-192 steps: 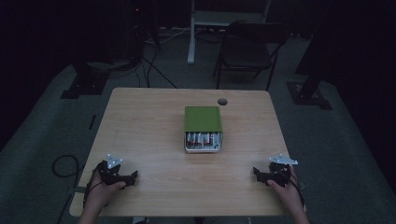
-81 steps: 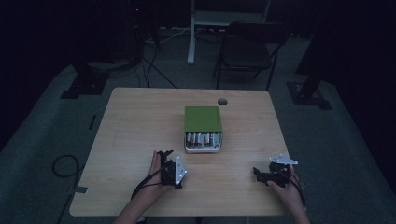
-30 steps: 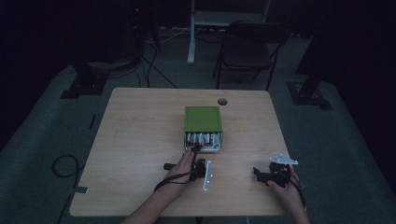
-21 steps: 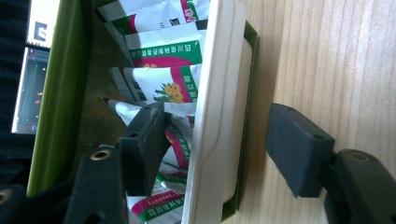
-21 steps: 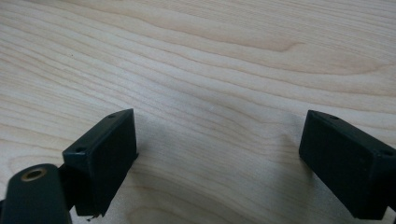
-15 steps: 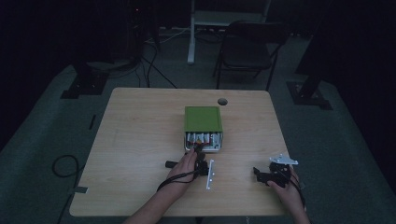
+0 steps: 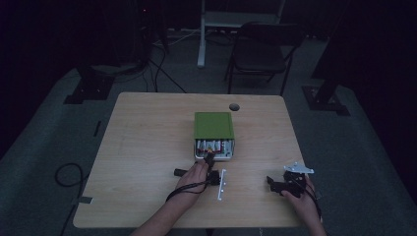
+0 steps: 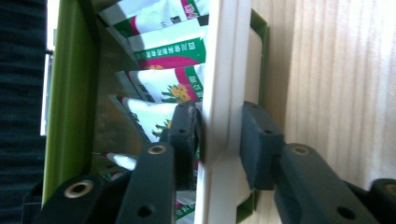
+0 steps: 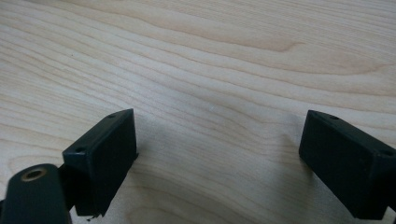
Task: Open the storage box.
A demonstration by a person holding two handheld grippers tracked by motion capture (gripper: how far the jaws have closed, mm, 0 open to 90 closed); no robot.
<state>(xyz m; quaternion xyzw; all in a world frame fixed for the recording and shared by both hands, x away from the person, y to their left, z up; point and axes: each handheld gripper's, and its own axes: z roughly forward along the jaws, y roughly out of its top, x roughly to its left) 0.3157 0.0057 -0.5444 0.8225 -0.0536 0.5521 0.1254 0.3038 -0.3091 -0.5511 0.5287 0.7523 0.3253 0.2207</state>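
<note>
Green on top and white along its open front, the box (image 7: 213,126) sat near the middle of the table (image 7: 142,147), its open end facing the person and stuffed with printed sachets (image 8: 163,88). The left tool (image 8: 219,133) had just been closing and was now clenched on the box's white front rim (image 8: 224,70), one pad inside among the sachets and the other outside against the wall. That rim looked like thin, stiff plastic, smooth enough to slip under a hard pull, and the box probably weighed little, so it seemed likely to slide or tip rather than resist. The rim's middle, where the pads sat, looked the soundest hold. The sachets seemed soft and crushable. The right tool (image 7: 280,184) rested with jaws spread and empty near the table's near edge, well apart. Bare wood lay open on every side of the box; a round hole (image 7: 234,106) sat just behind it.
</note>
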